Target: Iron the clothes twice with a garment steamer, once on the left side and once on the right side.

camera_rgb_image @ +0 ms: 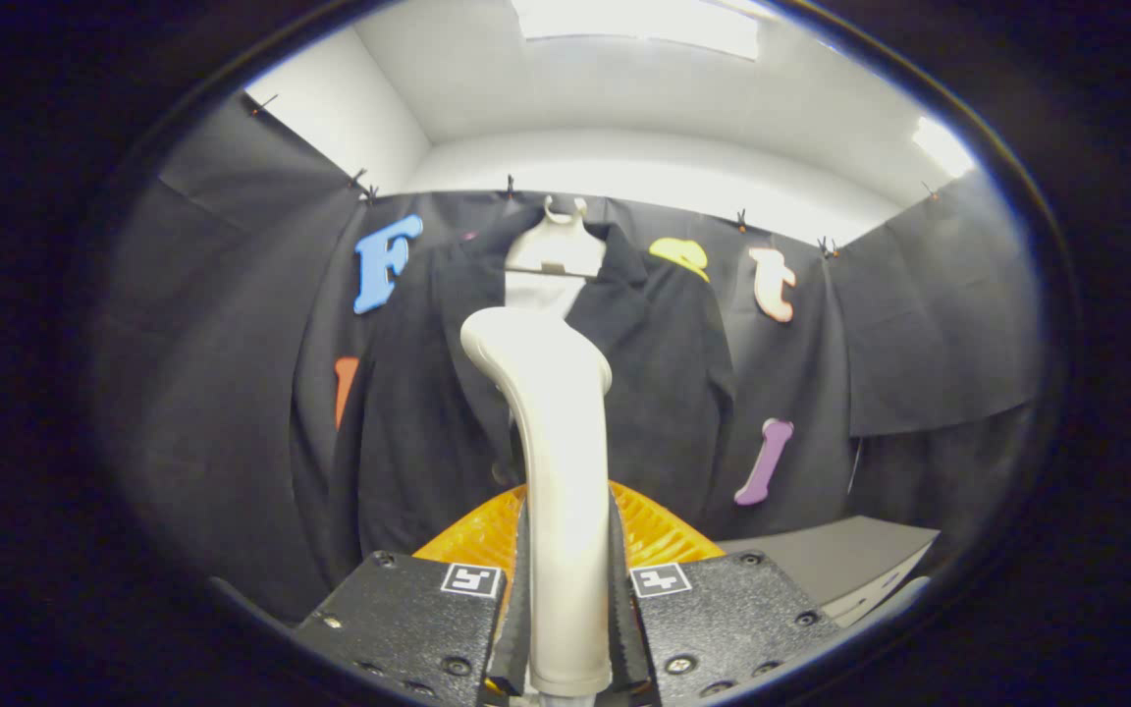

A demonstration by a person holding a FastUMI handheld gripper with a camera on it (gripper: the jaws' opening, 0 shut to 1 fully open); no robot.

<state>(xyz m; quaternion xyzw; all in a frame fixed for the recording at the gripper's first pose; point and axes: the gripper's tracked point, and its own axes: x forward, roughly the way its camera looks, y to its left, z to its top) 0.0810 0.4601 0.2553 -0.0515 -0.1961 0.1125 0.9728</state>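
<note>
A white garment steamer [551, 432] stands upright between my fingers, its handle pinched on both sides and its head pointing toward the clothes. My gripper [567, 599] is shut on that handle. Beyond the steamer a dark jacket [654, 383] hangs on a white hanger [558, 250] against the booth wall, front open, with a pale strip showing at the collar. The steamer's head sits in front of the jacket's middle, a little below the collar; I cannot tell whether it touches the cloth.
An orange ribbed object [659, 530] lies just beyond my fingers, behind the steamer handle. A grey table top [840, 560] shows at the lower right. Black cloth walls close in on both sides.
</note>
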